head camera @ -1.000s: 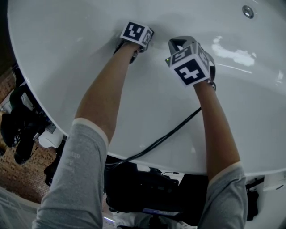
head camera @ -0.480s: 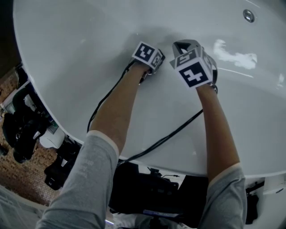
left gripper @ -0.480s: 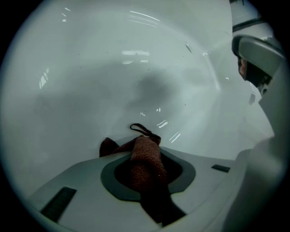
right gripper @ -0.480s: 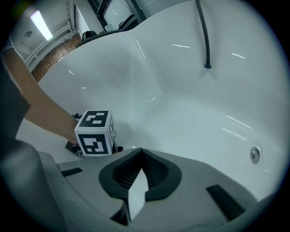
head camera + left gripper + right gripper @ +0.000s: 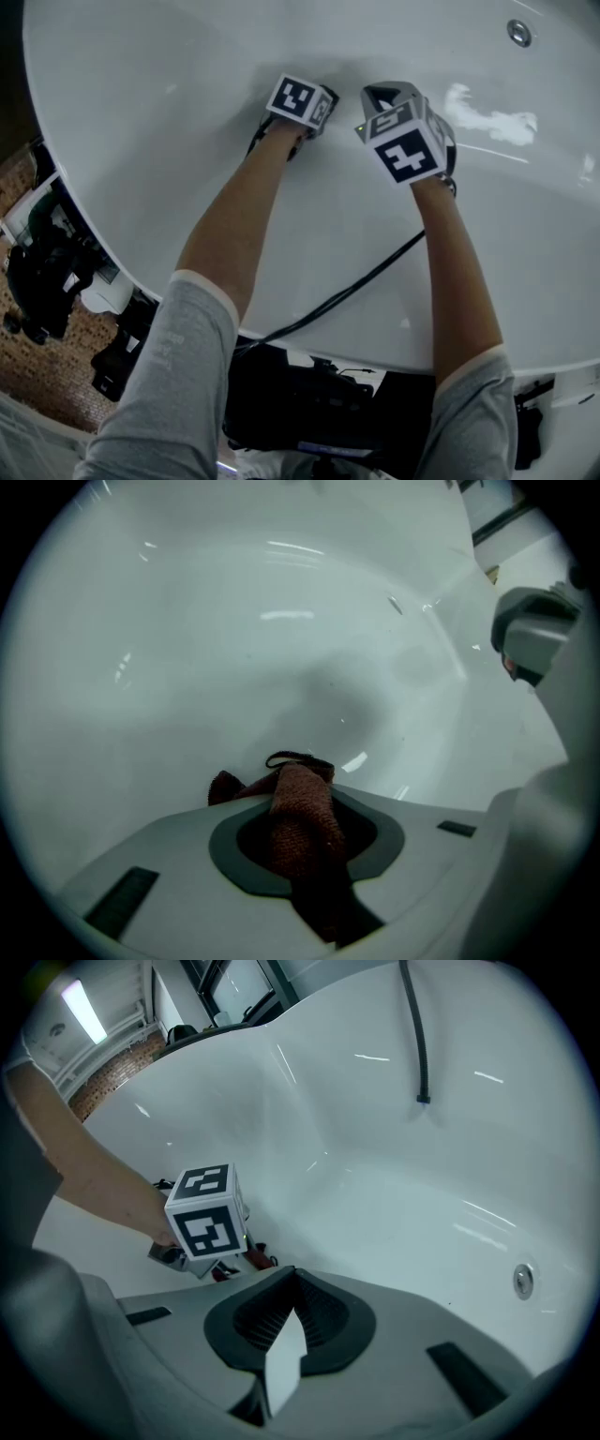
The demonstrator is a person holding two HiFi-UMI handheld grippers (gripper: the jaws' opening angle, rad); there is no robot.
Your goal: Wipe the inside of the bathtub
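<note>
The white bathtub (image 5: 169,112) fills the head view. My left gripper (image 5: 300,101) reaches down to its inner wall, left of my right gripper (image 5: 401,131). In the left gripper view the left gripper (image 5: 300,785) is shut on a dark red cloth (image 5: 302,817), whose end lies against the tub's curved wall (image 5: 281,649). The right gripper (image 5: 295,1283) is shut with nothing between its ribbed pads. It hangs above the tub floor beside the left gripper's marker cube (image 5: 206,1211).
A round metal fitting (image 5: 518,31) sits at the tub's far right, also seen as a fitting (image 5: 523,1281) in the right gripper view. A black cable (image 5: 347,286) trails over the tub's near rim. A black hose (image 5: 417,1035) hangs down the far wall. Dark equipment (image 5: 47,272) stands outside, left.
The left gripper with the cloth slid right and toward me along the tub wall, then back a little up-left. The right gripper has hardly moved.
</note>
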